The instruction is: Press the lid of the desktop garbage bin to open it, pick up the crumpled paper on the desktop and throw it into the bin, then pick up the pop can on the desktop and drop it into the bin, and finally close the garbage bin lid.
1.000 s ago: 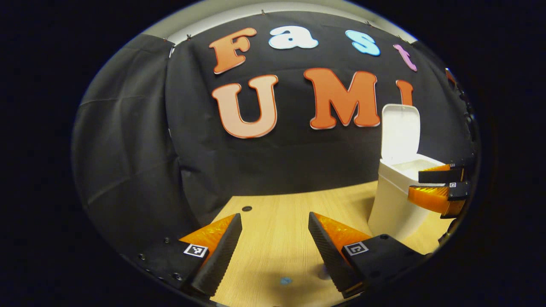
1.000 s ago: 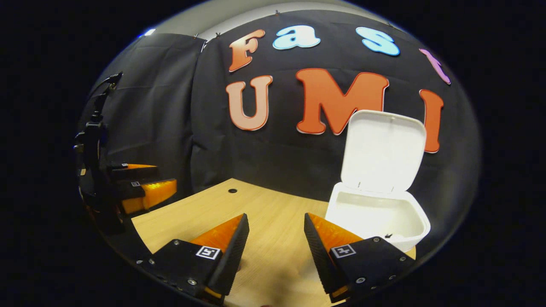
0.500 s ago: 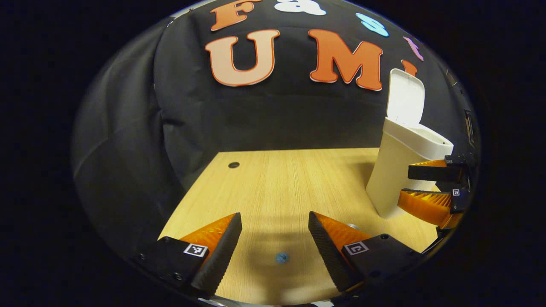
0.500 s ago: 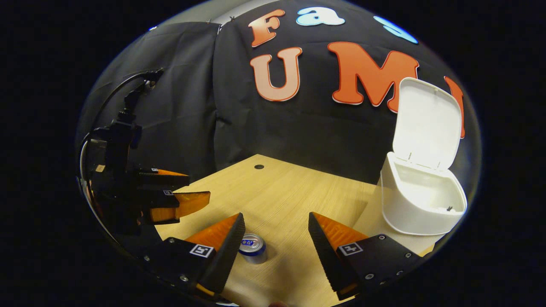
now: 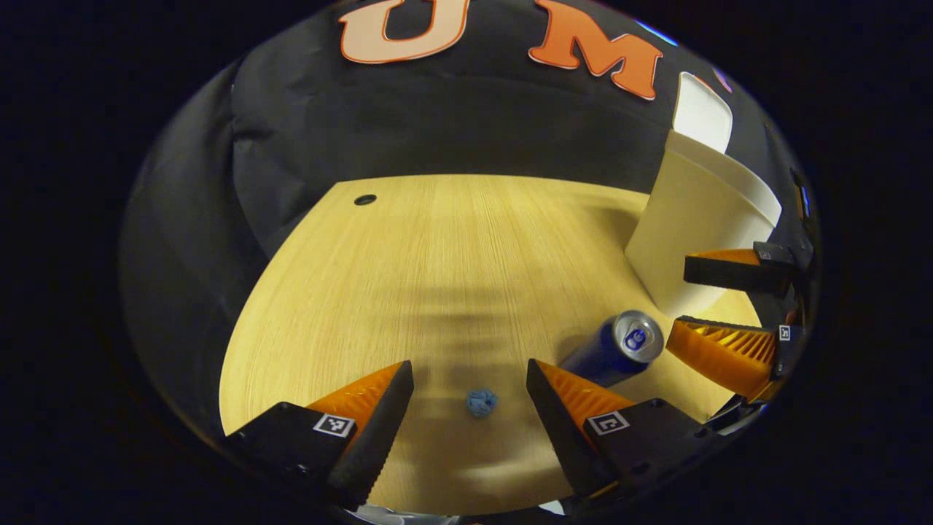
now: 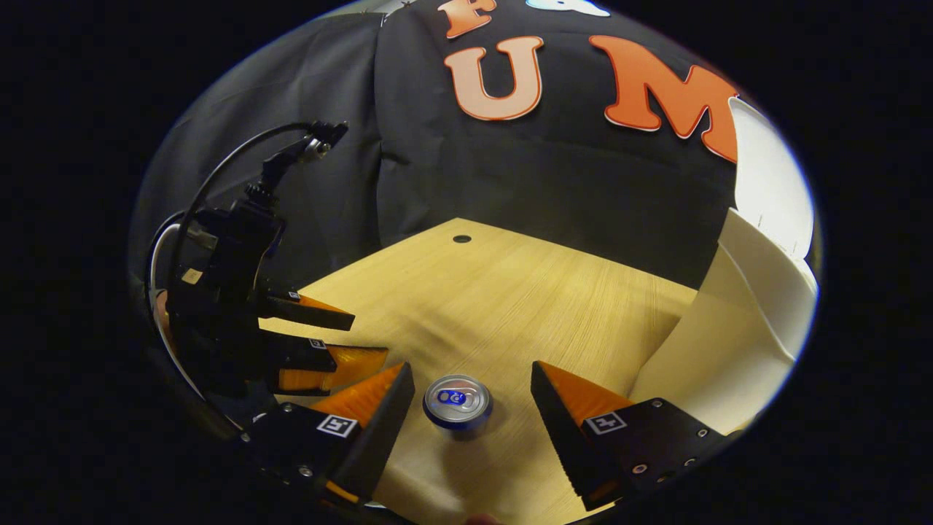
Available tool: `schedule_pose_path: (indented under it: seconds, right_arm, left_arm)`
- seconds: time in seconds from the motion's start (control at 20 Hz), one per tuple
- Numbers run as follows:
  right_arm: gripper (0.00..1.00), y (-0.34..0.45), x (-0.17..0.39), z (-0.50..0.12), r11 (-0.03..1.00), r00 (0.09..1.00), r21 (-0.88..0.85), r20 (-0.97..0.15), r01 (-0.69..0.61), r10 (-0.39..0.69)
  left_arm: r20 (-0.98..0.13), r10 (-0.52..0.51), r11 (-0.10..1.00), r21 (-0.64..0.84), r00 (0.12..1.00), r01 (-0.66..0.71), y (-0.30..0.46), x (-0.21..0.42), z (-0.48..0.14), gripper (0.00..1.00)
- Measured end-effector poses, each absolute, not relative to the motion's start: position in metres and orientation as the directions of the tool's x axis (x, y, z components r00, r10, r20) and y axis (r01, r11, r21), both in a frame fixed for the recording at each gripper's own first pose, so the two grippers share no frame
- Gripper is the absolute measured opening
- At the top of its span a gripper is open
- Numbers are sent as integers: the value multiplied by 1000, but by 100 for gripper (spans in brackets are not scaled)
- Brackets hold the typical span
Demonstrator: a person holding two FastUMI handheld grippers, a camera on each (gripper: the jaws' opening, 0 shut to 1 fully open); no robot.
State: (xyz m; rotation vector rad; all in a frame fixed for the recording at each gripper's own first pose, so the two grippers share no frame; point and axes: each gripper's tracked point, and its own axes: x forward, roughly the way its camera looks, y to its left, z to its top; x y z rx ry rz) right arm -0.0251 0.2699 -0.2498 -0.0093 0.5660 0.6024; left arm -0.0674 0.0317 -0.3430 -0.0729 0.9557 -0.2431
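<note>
A blue pop can [image 6: 458,401] with a silver top stands upright on the wooden desk [image 6: 525,292], below and between the fingers of my open right gripper [image 6: 473,367]. Seen from the left gripper view, the can [image 5: 616,350] stands just left of the right gripper [image 5: 681,297]. A small blue crumpled paper ball [image 5: 482,402] lies on the desk between the fingers of my open left gripper [image 5: 468,367], which holds nothing. The white bin [image 5: 692,226] stands at the right with its lid [image 5: 701,113] raised. In the right gripper view the bin [image 6: 736,328] is close on the right.
The left gripper [image 6: 368,337], with its black camera mount and cable, hangs to the left of the can. A small round hole [image 5: 364,199] marks the desk's far left corner. Black cloth walls close the back and left side.
Both grippers have tipped down and come lower over the desk. The can and the blue paper ball have come into view, and the bin has slid toward the right edge.
</note>
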Motion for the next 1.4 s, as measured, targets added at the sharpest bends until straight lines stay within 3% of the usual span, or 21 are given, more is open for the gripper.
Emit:
schedule_pose_path:
  seconds: [0.1,0.2,0.25,0.55,0.85,1.05,1.15,1.2,1.25,1.3,1.4]
  right_arm:
    - [98,274,-26,-263,832,660,158,-538,-532,525]
    - [98,273,-27,-272,833,642,139,-573,-536,509]
    - [98,272,-28,-274,830,634,125,-586,-544,504]
    - [98,276,-29,-289,827,607,154,-609,-540,510]
    - [98,280,-26,-307,829,594,173,-621,-532,511]
    - [98,286,-24,-318,828,589,187,-622,-528,516]
    - [98,287,-23,-322,831,586,196,-626,-521,515]
    - [98,288,-23,-327,833,585,198,-628,-517,512]
    - [98,288,-23,-332,835,581,193,-637,-515,506]
    - [98,286,-24,-339,838,581,184,-645,-513,497]
    - [98,288,-23,-343,842,587,177,-644,-509,491]
  left_arm:
    - [-816,-252,964,-162,520,213,29,-71,-358,96]
    - [-830,-257,959,-154,495,239,24,-75,-370,100]
    - [-833,-251,958,-140,492,252,23,-75,-375,96]
    - [-840,-271,946,-143,470,291,12,-78,-392,99]
    - [-829,-270,950,-147,490,275,12,-40,-370,86]
    - [-810,-260,954,-132,525,268,13,-32,-376,61]
    - [-814,-254,956,-130,522,263,14,-30,-374,35]
    - [-814,-261,955,-137,519,265,14,-32,-374,28]
    - [-808,-230,964,-110,542,244,20,-28,-370,29]
    - [-809,-230,965,-116,541,237,23,-28,-371,17]
    - [-810,-228,967,-122,541,225,27,-30,-372,17]
